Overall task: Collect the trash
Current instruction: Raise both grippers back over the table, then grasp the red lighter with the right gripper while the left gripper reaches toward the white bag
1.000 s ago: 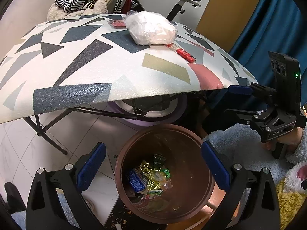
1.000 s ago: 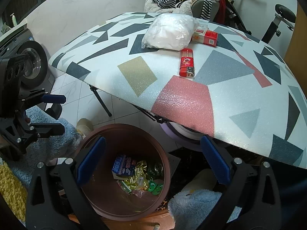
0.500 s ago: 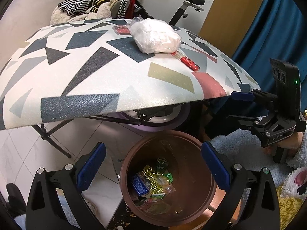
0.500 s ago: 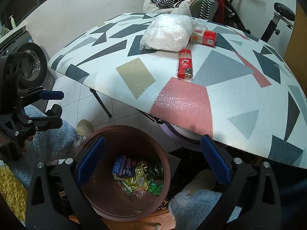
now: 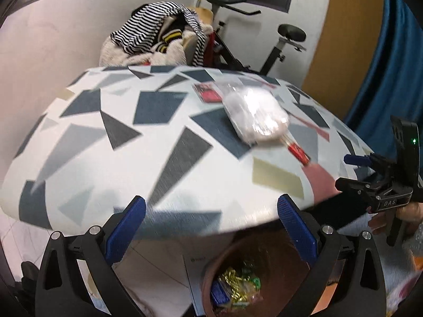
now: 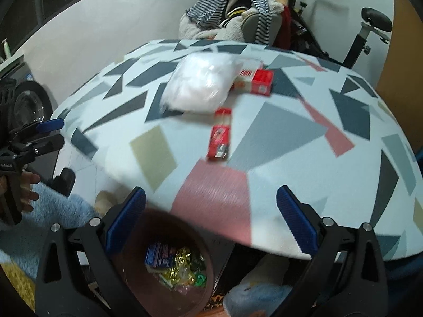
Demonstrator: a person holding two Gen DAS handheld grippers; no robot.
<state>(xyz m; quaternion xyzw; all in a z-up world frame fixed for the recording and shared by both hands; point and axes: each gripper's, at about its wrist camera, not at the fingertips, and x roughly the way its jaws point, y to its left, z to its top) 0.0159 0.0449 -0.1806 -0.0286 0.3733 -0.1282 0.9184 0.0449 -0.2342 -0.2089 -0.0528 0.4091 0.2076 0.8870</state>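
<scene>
A brown bin (image 5: 264, 272) (image 6: 132, 272) with several wrappers inside stands on the floor under the near edge of the patterned table (image 5: 158, 158) (image 6: 290, 158). On the table lie a clear bag of white stuff (image 5: 255, 117) (image 6: 201, 84), a red lighter (image 5: 298, 152) (image 6: 219, 138) and a red box (image 5: 207, 92) (image 6: 255, 82). My left gripper (image 5: 211, 224) is open and empty at the table's front edge. My right gripper (image 6: 211, 224) is open and empty too, above the bin; it also shows at the right of the left wrist view as the right gripper (image 5: 370, 171).
A chair piled with striped clothes (image 5: 161, 37) (image 6: 235, 8) and an exercise bike (image 5: 277, 45) stand behind the table. A blue curtain (image 5: 396, 52) hangs at the right. A washing machine (image 6: 23, 100) is at the left. Fluffy blue fabric (image 6: 53, 211) lies near the bin.
Both grippers have risen from over the bin to the level of the table top, which now fills the views. Both stay open and empty.
</scene>
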